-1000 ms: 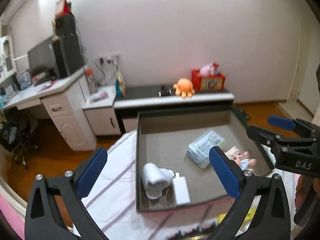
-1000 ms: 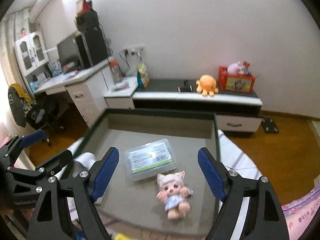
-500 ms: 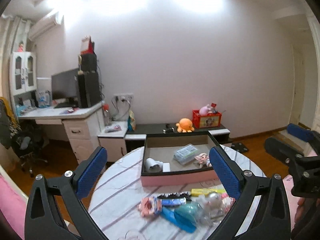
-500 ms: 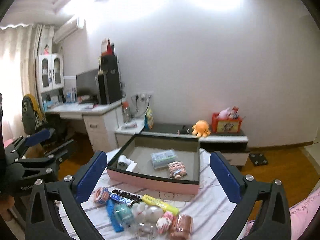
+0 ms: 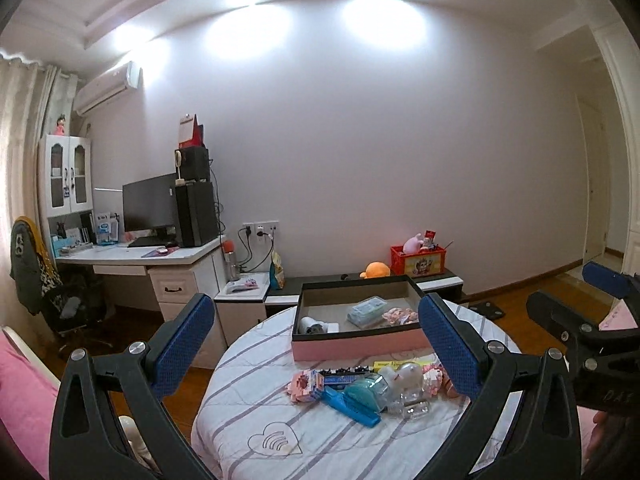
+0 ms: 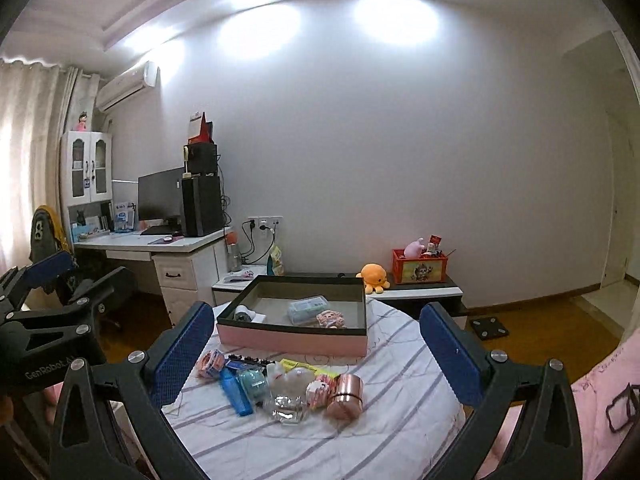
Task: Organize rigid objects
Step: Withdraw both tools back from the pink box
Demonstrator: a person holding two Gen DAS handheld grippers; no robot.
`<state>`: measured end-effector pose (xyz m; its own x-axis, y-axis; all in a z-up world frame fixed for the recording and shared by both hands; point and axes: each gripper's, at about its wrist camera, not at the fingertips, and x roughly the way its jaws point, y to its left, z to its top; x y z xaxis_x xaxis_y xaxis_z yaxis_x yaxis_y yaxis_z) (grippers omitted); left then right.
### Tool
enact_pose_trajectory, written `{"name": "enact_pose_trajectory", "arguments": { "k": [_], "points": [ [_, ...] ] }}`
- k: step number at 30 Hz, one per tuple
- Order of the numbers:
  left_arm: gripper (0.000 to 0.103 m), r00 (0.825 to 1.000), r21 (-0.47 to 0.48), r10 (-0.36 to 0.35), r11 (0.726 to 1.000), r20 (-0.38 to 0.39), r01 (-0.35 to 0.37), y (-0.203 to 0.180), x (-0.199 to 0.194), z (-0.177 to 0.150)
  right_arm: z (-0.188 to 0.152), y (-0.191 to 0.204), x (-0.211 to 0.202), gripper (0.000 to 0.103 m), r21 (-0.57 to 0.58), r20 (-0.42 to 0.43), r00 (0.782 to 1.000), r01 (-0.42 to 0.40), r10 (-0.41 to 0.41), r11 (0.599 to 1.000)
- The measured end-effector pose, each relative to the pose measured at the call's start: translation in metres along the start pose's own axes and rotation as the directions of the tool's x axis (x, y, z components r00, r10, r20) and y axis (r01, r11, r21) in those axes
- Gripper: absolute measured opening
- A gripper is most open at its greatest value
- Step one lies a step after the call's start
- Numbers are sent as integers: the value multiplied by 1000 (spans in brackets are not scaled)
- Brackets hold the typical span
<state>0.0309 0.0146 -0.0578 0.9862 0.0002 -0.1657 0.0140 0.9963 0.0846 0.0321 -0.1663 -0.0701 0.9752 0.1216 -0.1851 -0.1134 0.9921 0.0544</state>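
Observation:
A pink-sided box (image 5: 360,345) (image 6: 292,342) stands at the far side of a round table. In it lie a white roll (image 6: 243,313), a clear plastic case (image 6: 308,308) and a small doll (image 6: 330,319). In front of it lies a pile of small things: a blue tube (image 6: 235,392), a teal tape dispenser (image 6: 253,385), a clear glass piece (image 6: 289,398) and a copper cup (image 6: 346,396). My left gripper (image 5: 316,354) and right gripper (image 6: 316,354) are both open and empty, held back from the table, well short of the pile.
The round table (image 6: 400,420) has a striped white cloth. Behind it stand a low cabinet (image 6: 420,290) with an orange plush and a red crate, and a desk (image 5: 160,260) with a monitor at left. Pink bedding (image 6: 600,400) lies at right.
Both grippers have pulled far back and up from over the box. The whole table and the pile of loose things have come into view. Both stay open and empty.

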Motion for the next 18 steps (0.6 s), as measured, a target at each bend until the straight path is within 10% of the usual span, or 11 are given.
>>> {"name": "enact_pose_trajectory", "arguments": {
  "k": [18],
  "points": [
    [103,998,-4,14,1000,-63,-14,9,7,-7,-9,-5,-11,103,5,-28,999,30,-30,1000]
  ]
}}
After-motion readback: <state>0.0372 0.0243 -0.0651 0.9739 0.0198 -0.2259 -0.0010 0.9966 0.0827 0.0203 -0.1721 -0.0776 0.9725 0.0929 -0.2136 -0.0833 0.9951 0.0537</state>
